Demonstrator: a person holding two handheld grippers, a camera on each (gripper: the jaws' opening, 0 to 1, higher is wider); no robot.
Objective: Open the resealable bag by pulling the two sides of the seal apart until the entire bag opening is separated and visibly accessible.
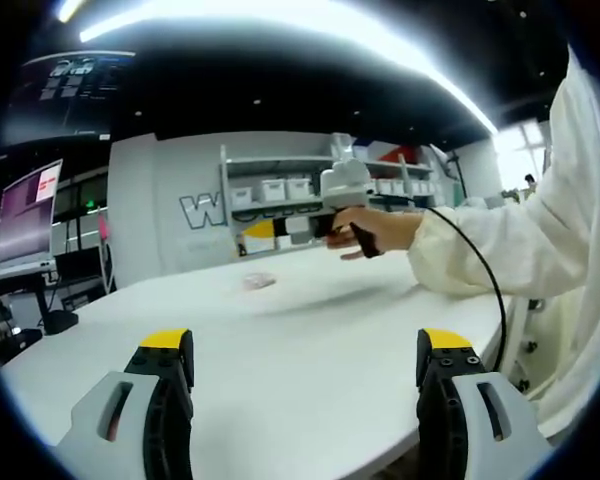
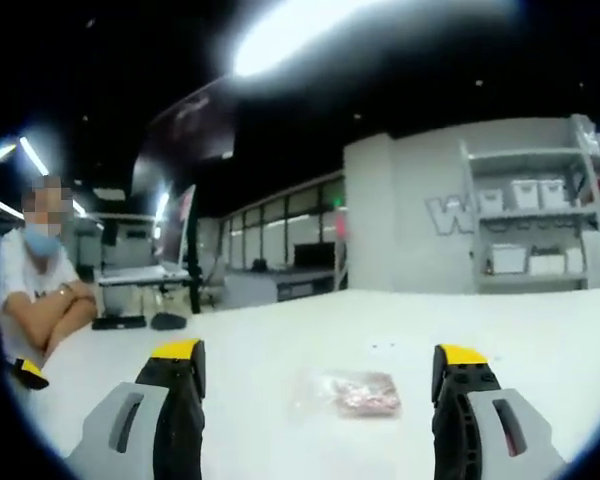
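Both tongs (image 1: 305, 375) (image 2: 318, 385) spread wide above table (image 2: 280, 340); bag (image 2: 355, 392) untouched.

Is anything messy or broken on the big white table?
Nothing stands out. The small clear bag lies flat on the white table, apparently unspilled, though it is too blurry to check its seal. Both the left gripper and the right gripper are open, holding nothing.

White table (image 2: 310, 330), clear bag (image 2: 348, 392) with pinkish contents, grey hand-held gripper (image 2: 316, 375) with yellow-tipped black jaws, white sleeve (image 1: 520, 240)
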